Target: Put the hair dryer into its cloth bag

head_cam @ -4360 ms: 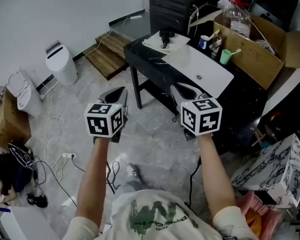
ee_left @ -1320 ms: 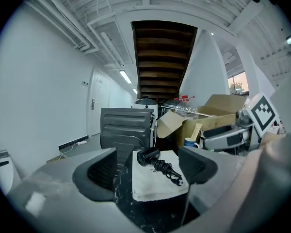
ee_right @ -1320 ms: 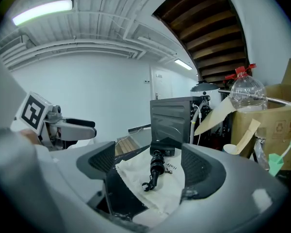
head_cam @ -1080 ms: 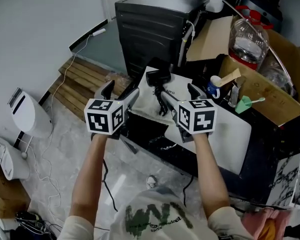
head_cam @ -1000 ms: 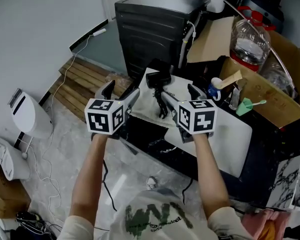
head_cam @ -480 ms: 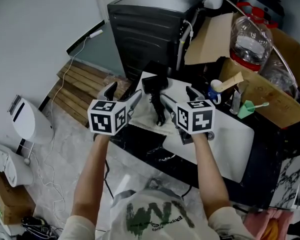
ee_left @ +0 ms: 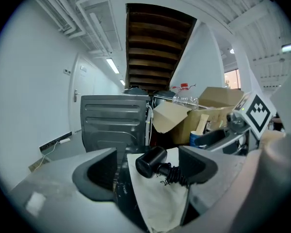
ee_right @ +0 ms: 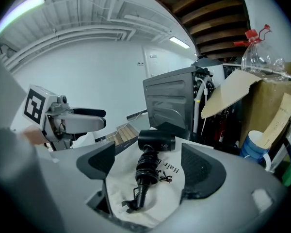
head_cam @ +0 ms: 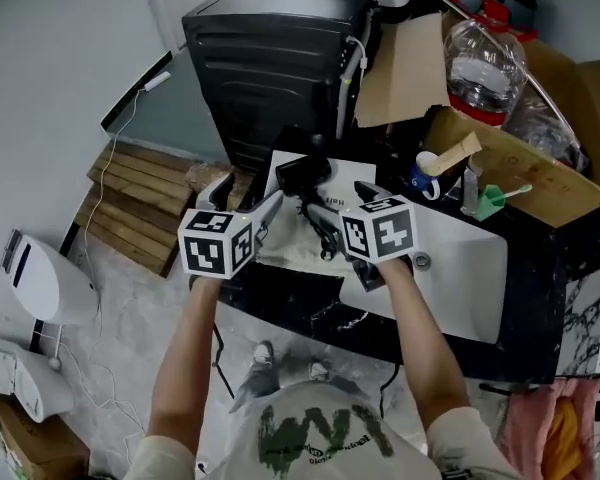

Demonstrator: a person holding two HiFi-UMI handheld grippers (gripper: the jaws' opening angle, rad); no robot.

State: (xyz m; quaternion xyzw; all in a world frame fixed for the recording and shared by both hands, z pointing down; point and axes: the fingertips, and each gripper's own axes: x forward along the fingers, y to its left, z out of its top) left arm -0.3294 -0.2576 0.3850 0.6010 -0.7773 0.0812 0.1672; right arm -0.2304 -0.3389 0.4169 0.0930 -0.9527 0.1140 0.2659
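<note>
Head view: left gripper (head_cam: pixel 245 196) and right gripper (head_cam: pixel 343 204) are aimed, jaws wide and empty, at the hair dryer (head_cam: pixel 303 174) on its cloth bag (head_cam: pixel 284 240), likely for pickup.

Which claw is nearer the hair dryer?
Right, it seems. The right claw hovers by the handle of the hair dryer; the left claw stands off left of its head.

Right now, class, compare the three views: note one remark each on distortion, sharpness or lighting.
Head view: dim, fairly sharp, the black hair dryer stands out on the pale cloth bag. Left gripper view: fisheye, black corners, the near jaws soft. Right gripper view: same fisheye bending, a ceiling light glaring at upper left.
</note>
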